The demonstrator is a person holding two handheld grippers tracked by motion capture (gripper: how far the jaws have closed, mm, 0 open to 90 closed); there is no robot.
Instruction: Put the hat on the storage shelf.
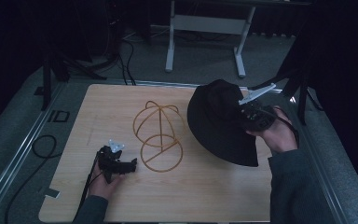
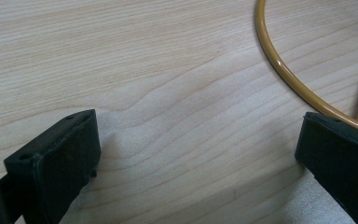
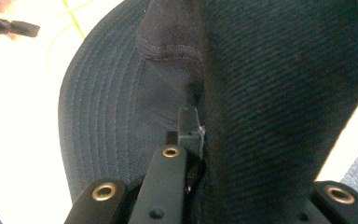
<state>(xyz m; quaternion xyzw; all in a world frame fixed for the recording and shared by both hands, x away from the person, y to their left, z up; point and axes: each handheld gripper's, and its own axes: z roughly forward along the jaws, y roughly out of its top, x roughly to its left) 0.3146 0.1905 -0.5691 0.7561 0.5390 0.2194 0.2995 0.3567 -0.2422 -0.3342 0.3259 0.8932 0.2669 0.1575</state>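
**Plainly, the hat sat to the right of the stand, held by the right gripper**

At the left of the high view, the left gripper [image 1: 131, 164] rested low on the wooden table [image 1: 214, 196], its jaws spread wide with nothing between them. In the left gripper view one jaw tip lay just against the base ring of the gold wire stand [image 2: 279, 65], the other well clear on bare wood. So the left hand was the nearer one to the stand, set at its near-left foot, perhaps placed to steady it.

Moving right, the gold wire stand [image 1: 160, 135] stood upright near the table's middle, a domed cage over a flat ring, bare.

Further right, the black bucket hat [image 1: 219, 123] hung tilted, its lower brim near or on the table. The right gripper [image 1: 246, 122] was clamped on the hat's fabric: in the right gripper view its jaws pinched a fold of the black bucket hat [image 3: 279, 93] close by the brim seam.

The relation that mattered: the stand lay directly left of the hat, just beside its brim. Likely the hat had to be lifted, carried leftward and lowered with its open side down over the dome.
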